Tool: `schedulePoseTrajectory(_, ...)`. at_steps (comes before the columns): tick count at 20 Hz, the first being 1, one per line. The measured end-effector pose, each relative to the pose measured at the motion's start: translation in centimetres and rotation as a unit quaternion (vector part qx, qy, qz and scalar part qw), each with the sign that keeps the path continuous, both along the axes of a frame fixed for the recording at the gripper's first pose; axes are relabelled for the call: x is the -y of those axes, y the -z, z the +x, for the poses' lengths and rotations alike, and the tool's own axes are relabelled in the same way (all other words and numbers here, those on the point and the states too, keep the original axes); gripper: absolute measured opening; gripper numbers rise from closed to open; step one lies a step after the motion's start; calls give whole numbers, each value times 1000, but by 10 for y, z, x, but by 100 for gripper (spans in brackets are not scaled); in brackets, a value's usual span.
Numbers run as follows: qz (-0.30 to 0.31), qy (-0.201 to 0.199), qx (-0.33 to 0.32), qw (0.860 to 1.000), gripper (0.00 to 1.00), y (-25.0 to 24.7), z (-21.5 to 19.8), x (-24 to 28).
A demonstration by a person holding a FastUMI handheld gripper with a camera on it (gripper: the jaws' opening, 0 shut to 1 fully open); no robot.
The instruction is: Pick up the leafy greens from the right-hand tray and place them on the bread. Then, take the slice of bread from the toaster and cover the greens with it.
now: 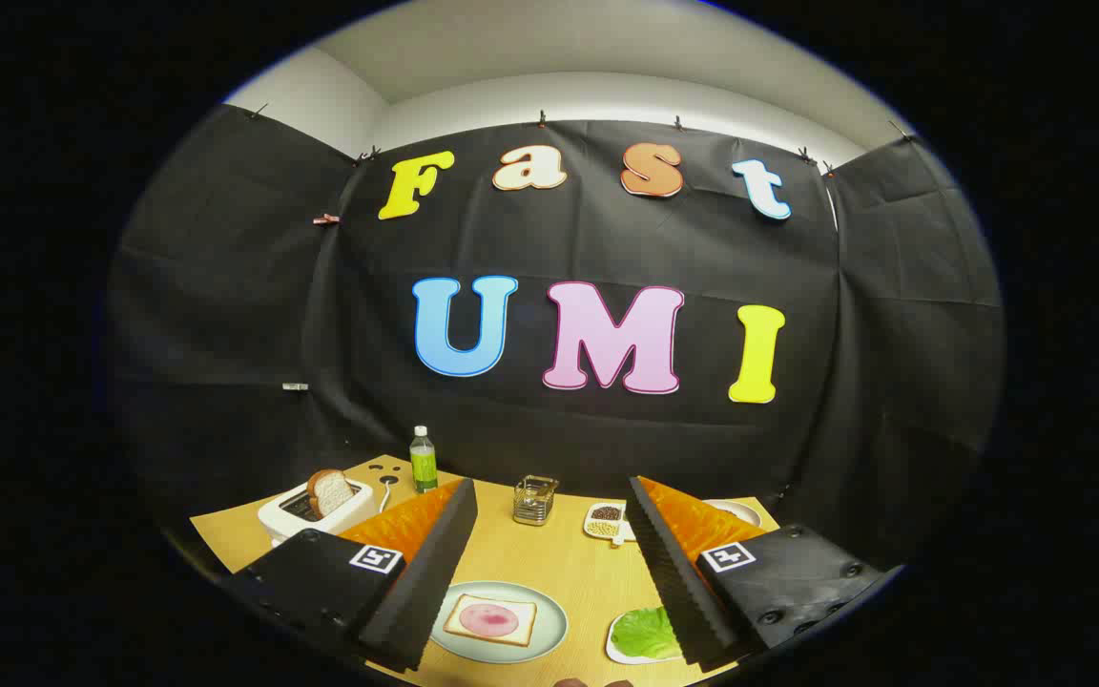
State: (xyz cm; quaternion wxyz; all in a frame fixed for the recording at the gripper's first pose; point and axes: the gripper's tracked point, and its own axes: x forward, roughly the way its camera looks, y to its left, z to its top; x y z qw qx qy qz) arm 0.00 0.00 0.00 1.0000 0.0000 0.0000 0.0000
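**Gripper view: tool open, nothing held, risks ahead**

Tool [549,572] jaws spread wide, empty, high over the counter [549,553]. Greens [643,632] on small tray [618,653] by right finger; bread [490,619] w/ ham on plate [549,625] between fingers. Risks: limp leaf slips or folds in pinch, lands off bread. Toaster [306,515] slice [330,491] stands tilted, could jam or drag the toaster. Wood-tone counter, black cloth walls, bottle [424,460], wire holder [535,500] at back.
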Motion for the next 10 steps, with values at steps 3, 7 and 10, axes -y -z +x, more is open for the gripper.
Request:
schedulePoseTrajectory(3, 1, 1, -5, 1000, 97, 3, 1, 3)
schedulePoseTrajectory(7, 4, 9, -9, 1000, 97, 6, 4, 10)
schedulePoseTrajectory(10, 4, 13, -14, 1000, 97, 9, 7, 14)
